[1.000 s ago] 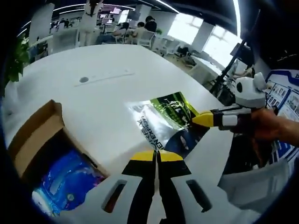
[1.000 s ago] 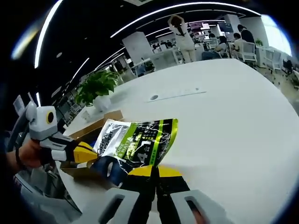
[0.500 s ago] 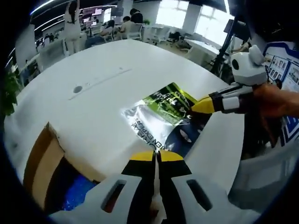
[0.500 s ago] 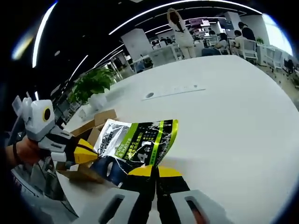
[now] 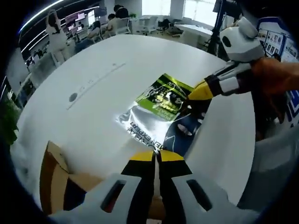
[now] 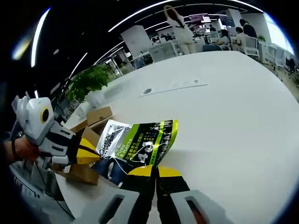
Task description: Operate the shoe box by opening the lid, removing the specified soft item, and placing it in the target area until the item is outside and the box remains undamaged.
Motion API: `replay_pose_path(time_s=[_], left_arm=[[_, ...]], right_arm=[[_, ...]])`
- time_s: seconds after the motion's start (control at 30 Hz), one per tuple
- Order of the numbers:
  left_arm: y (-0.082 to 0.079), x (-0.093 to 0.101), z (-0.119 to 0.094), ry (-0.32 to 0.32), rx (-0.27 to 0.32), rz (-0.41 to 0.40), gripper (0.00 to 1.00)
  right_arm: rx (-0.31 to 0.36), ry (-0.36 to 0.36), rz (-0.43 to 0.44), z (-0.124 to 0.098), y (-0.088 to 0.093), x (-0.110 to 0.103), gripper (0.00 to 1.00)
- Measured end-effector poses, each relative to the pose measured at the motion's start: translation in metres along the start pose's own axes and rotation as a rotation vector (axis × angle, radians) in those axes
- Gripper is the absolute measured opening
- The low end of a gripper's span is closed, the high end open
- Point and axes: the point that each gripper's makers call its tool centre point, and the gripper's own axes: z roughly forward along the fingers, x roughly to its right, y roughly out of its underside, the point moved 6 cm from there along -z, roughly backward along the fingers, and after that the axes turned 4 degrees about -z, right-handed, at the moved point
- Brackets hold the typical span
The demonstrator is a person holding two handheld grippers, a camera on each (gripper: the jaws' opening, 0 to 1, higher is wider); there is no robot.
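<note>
- Right now the soft item, a glossy green, black and silver pouch [image 5: 161,112], lies outside the shoe box on the white bench [image 5: 93,102], near the edge closest to the person.
- Both tools grip the pouch: the left tool [image 5: 157,156] has its yellow-tipped jaws pressed together on the pouch's near edge, with no gap showing between them.
- Seen from the left gripper view, the right tool [image 5: 196,92] comes in from the right, held by a hand [image 5: 275,77], its yellow tip touching the pouch's dark blue corner.
- Its own view shows the right tool [image 6: 155,171] with jaws closed on the pouch [image 6: 140,142], which rises ahead of them.
- There the left tool [image 6: 86,154] enters from the left and pinches the pouch's silver end.
- Open and made of brown cardboard, the shoe box [image 5: 56,186] sits at the bench's near edge beside the left tool; its flap [image 5: 46,168] stands up and the inside looks dark.
- From the right gripper view the box [image 6: 88,135] lies behind the left tool, with a potted plant [image 6: 88,81] farther back.
- Across the bench's middle runs a long flat strip [image 6: 175,86] with a round grey disc at one end.
- Beyond the far edge are people [image 6: 180,28] and office desks.
</note>
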Motion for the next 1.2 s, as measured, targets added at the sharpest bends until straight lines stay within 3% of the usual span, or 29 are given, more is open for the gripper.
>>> replay_pose_path(time_s=[0.37, 1.2], left_arm=[[0.0, -0.004, 0.017, 0.008, -0.038, 0.01, 0.01], [0.02, -0.007, 0.043, 0.017, -0.159, 0.081, 0.01]], right_arm=[[-0.034, 0.002, -0.009, 0.009, 0.004, 0.007, 0.0], [-0.104, -0.02, -0.032, 0.032, 0.023, 0.006, 0.0]])
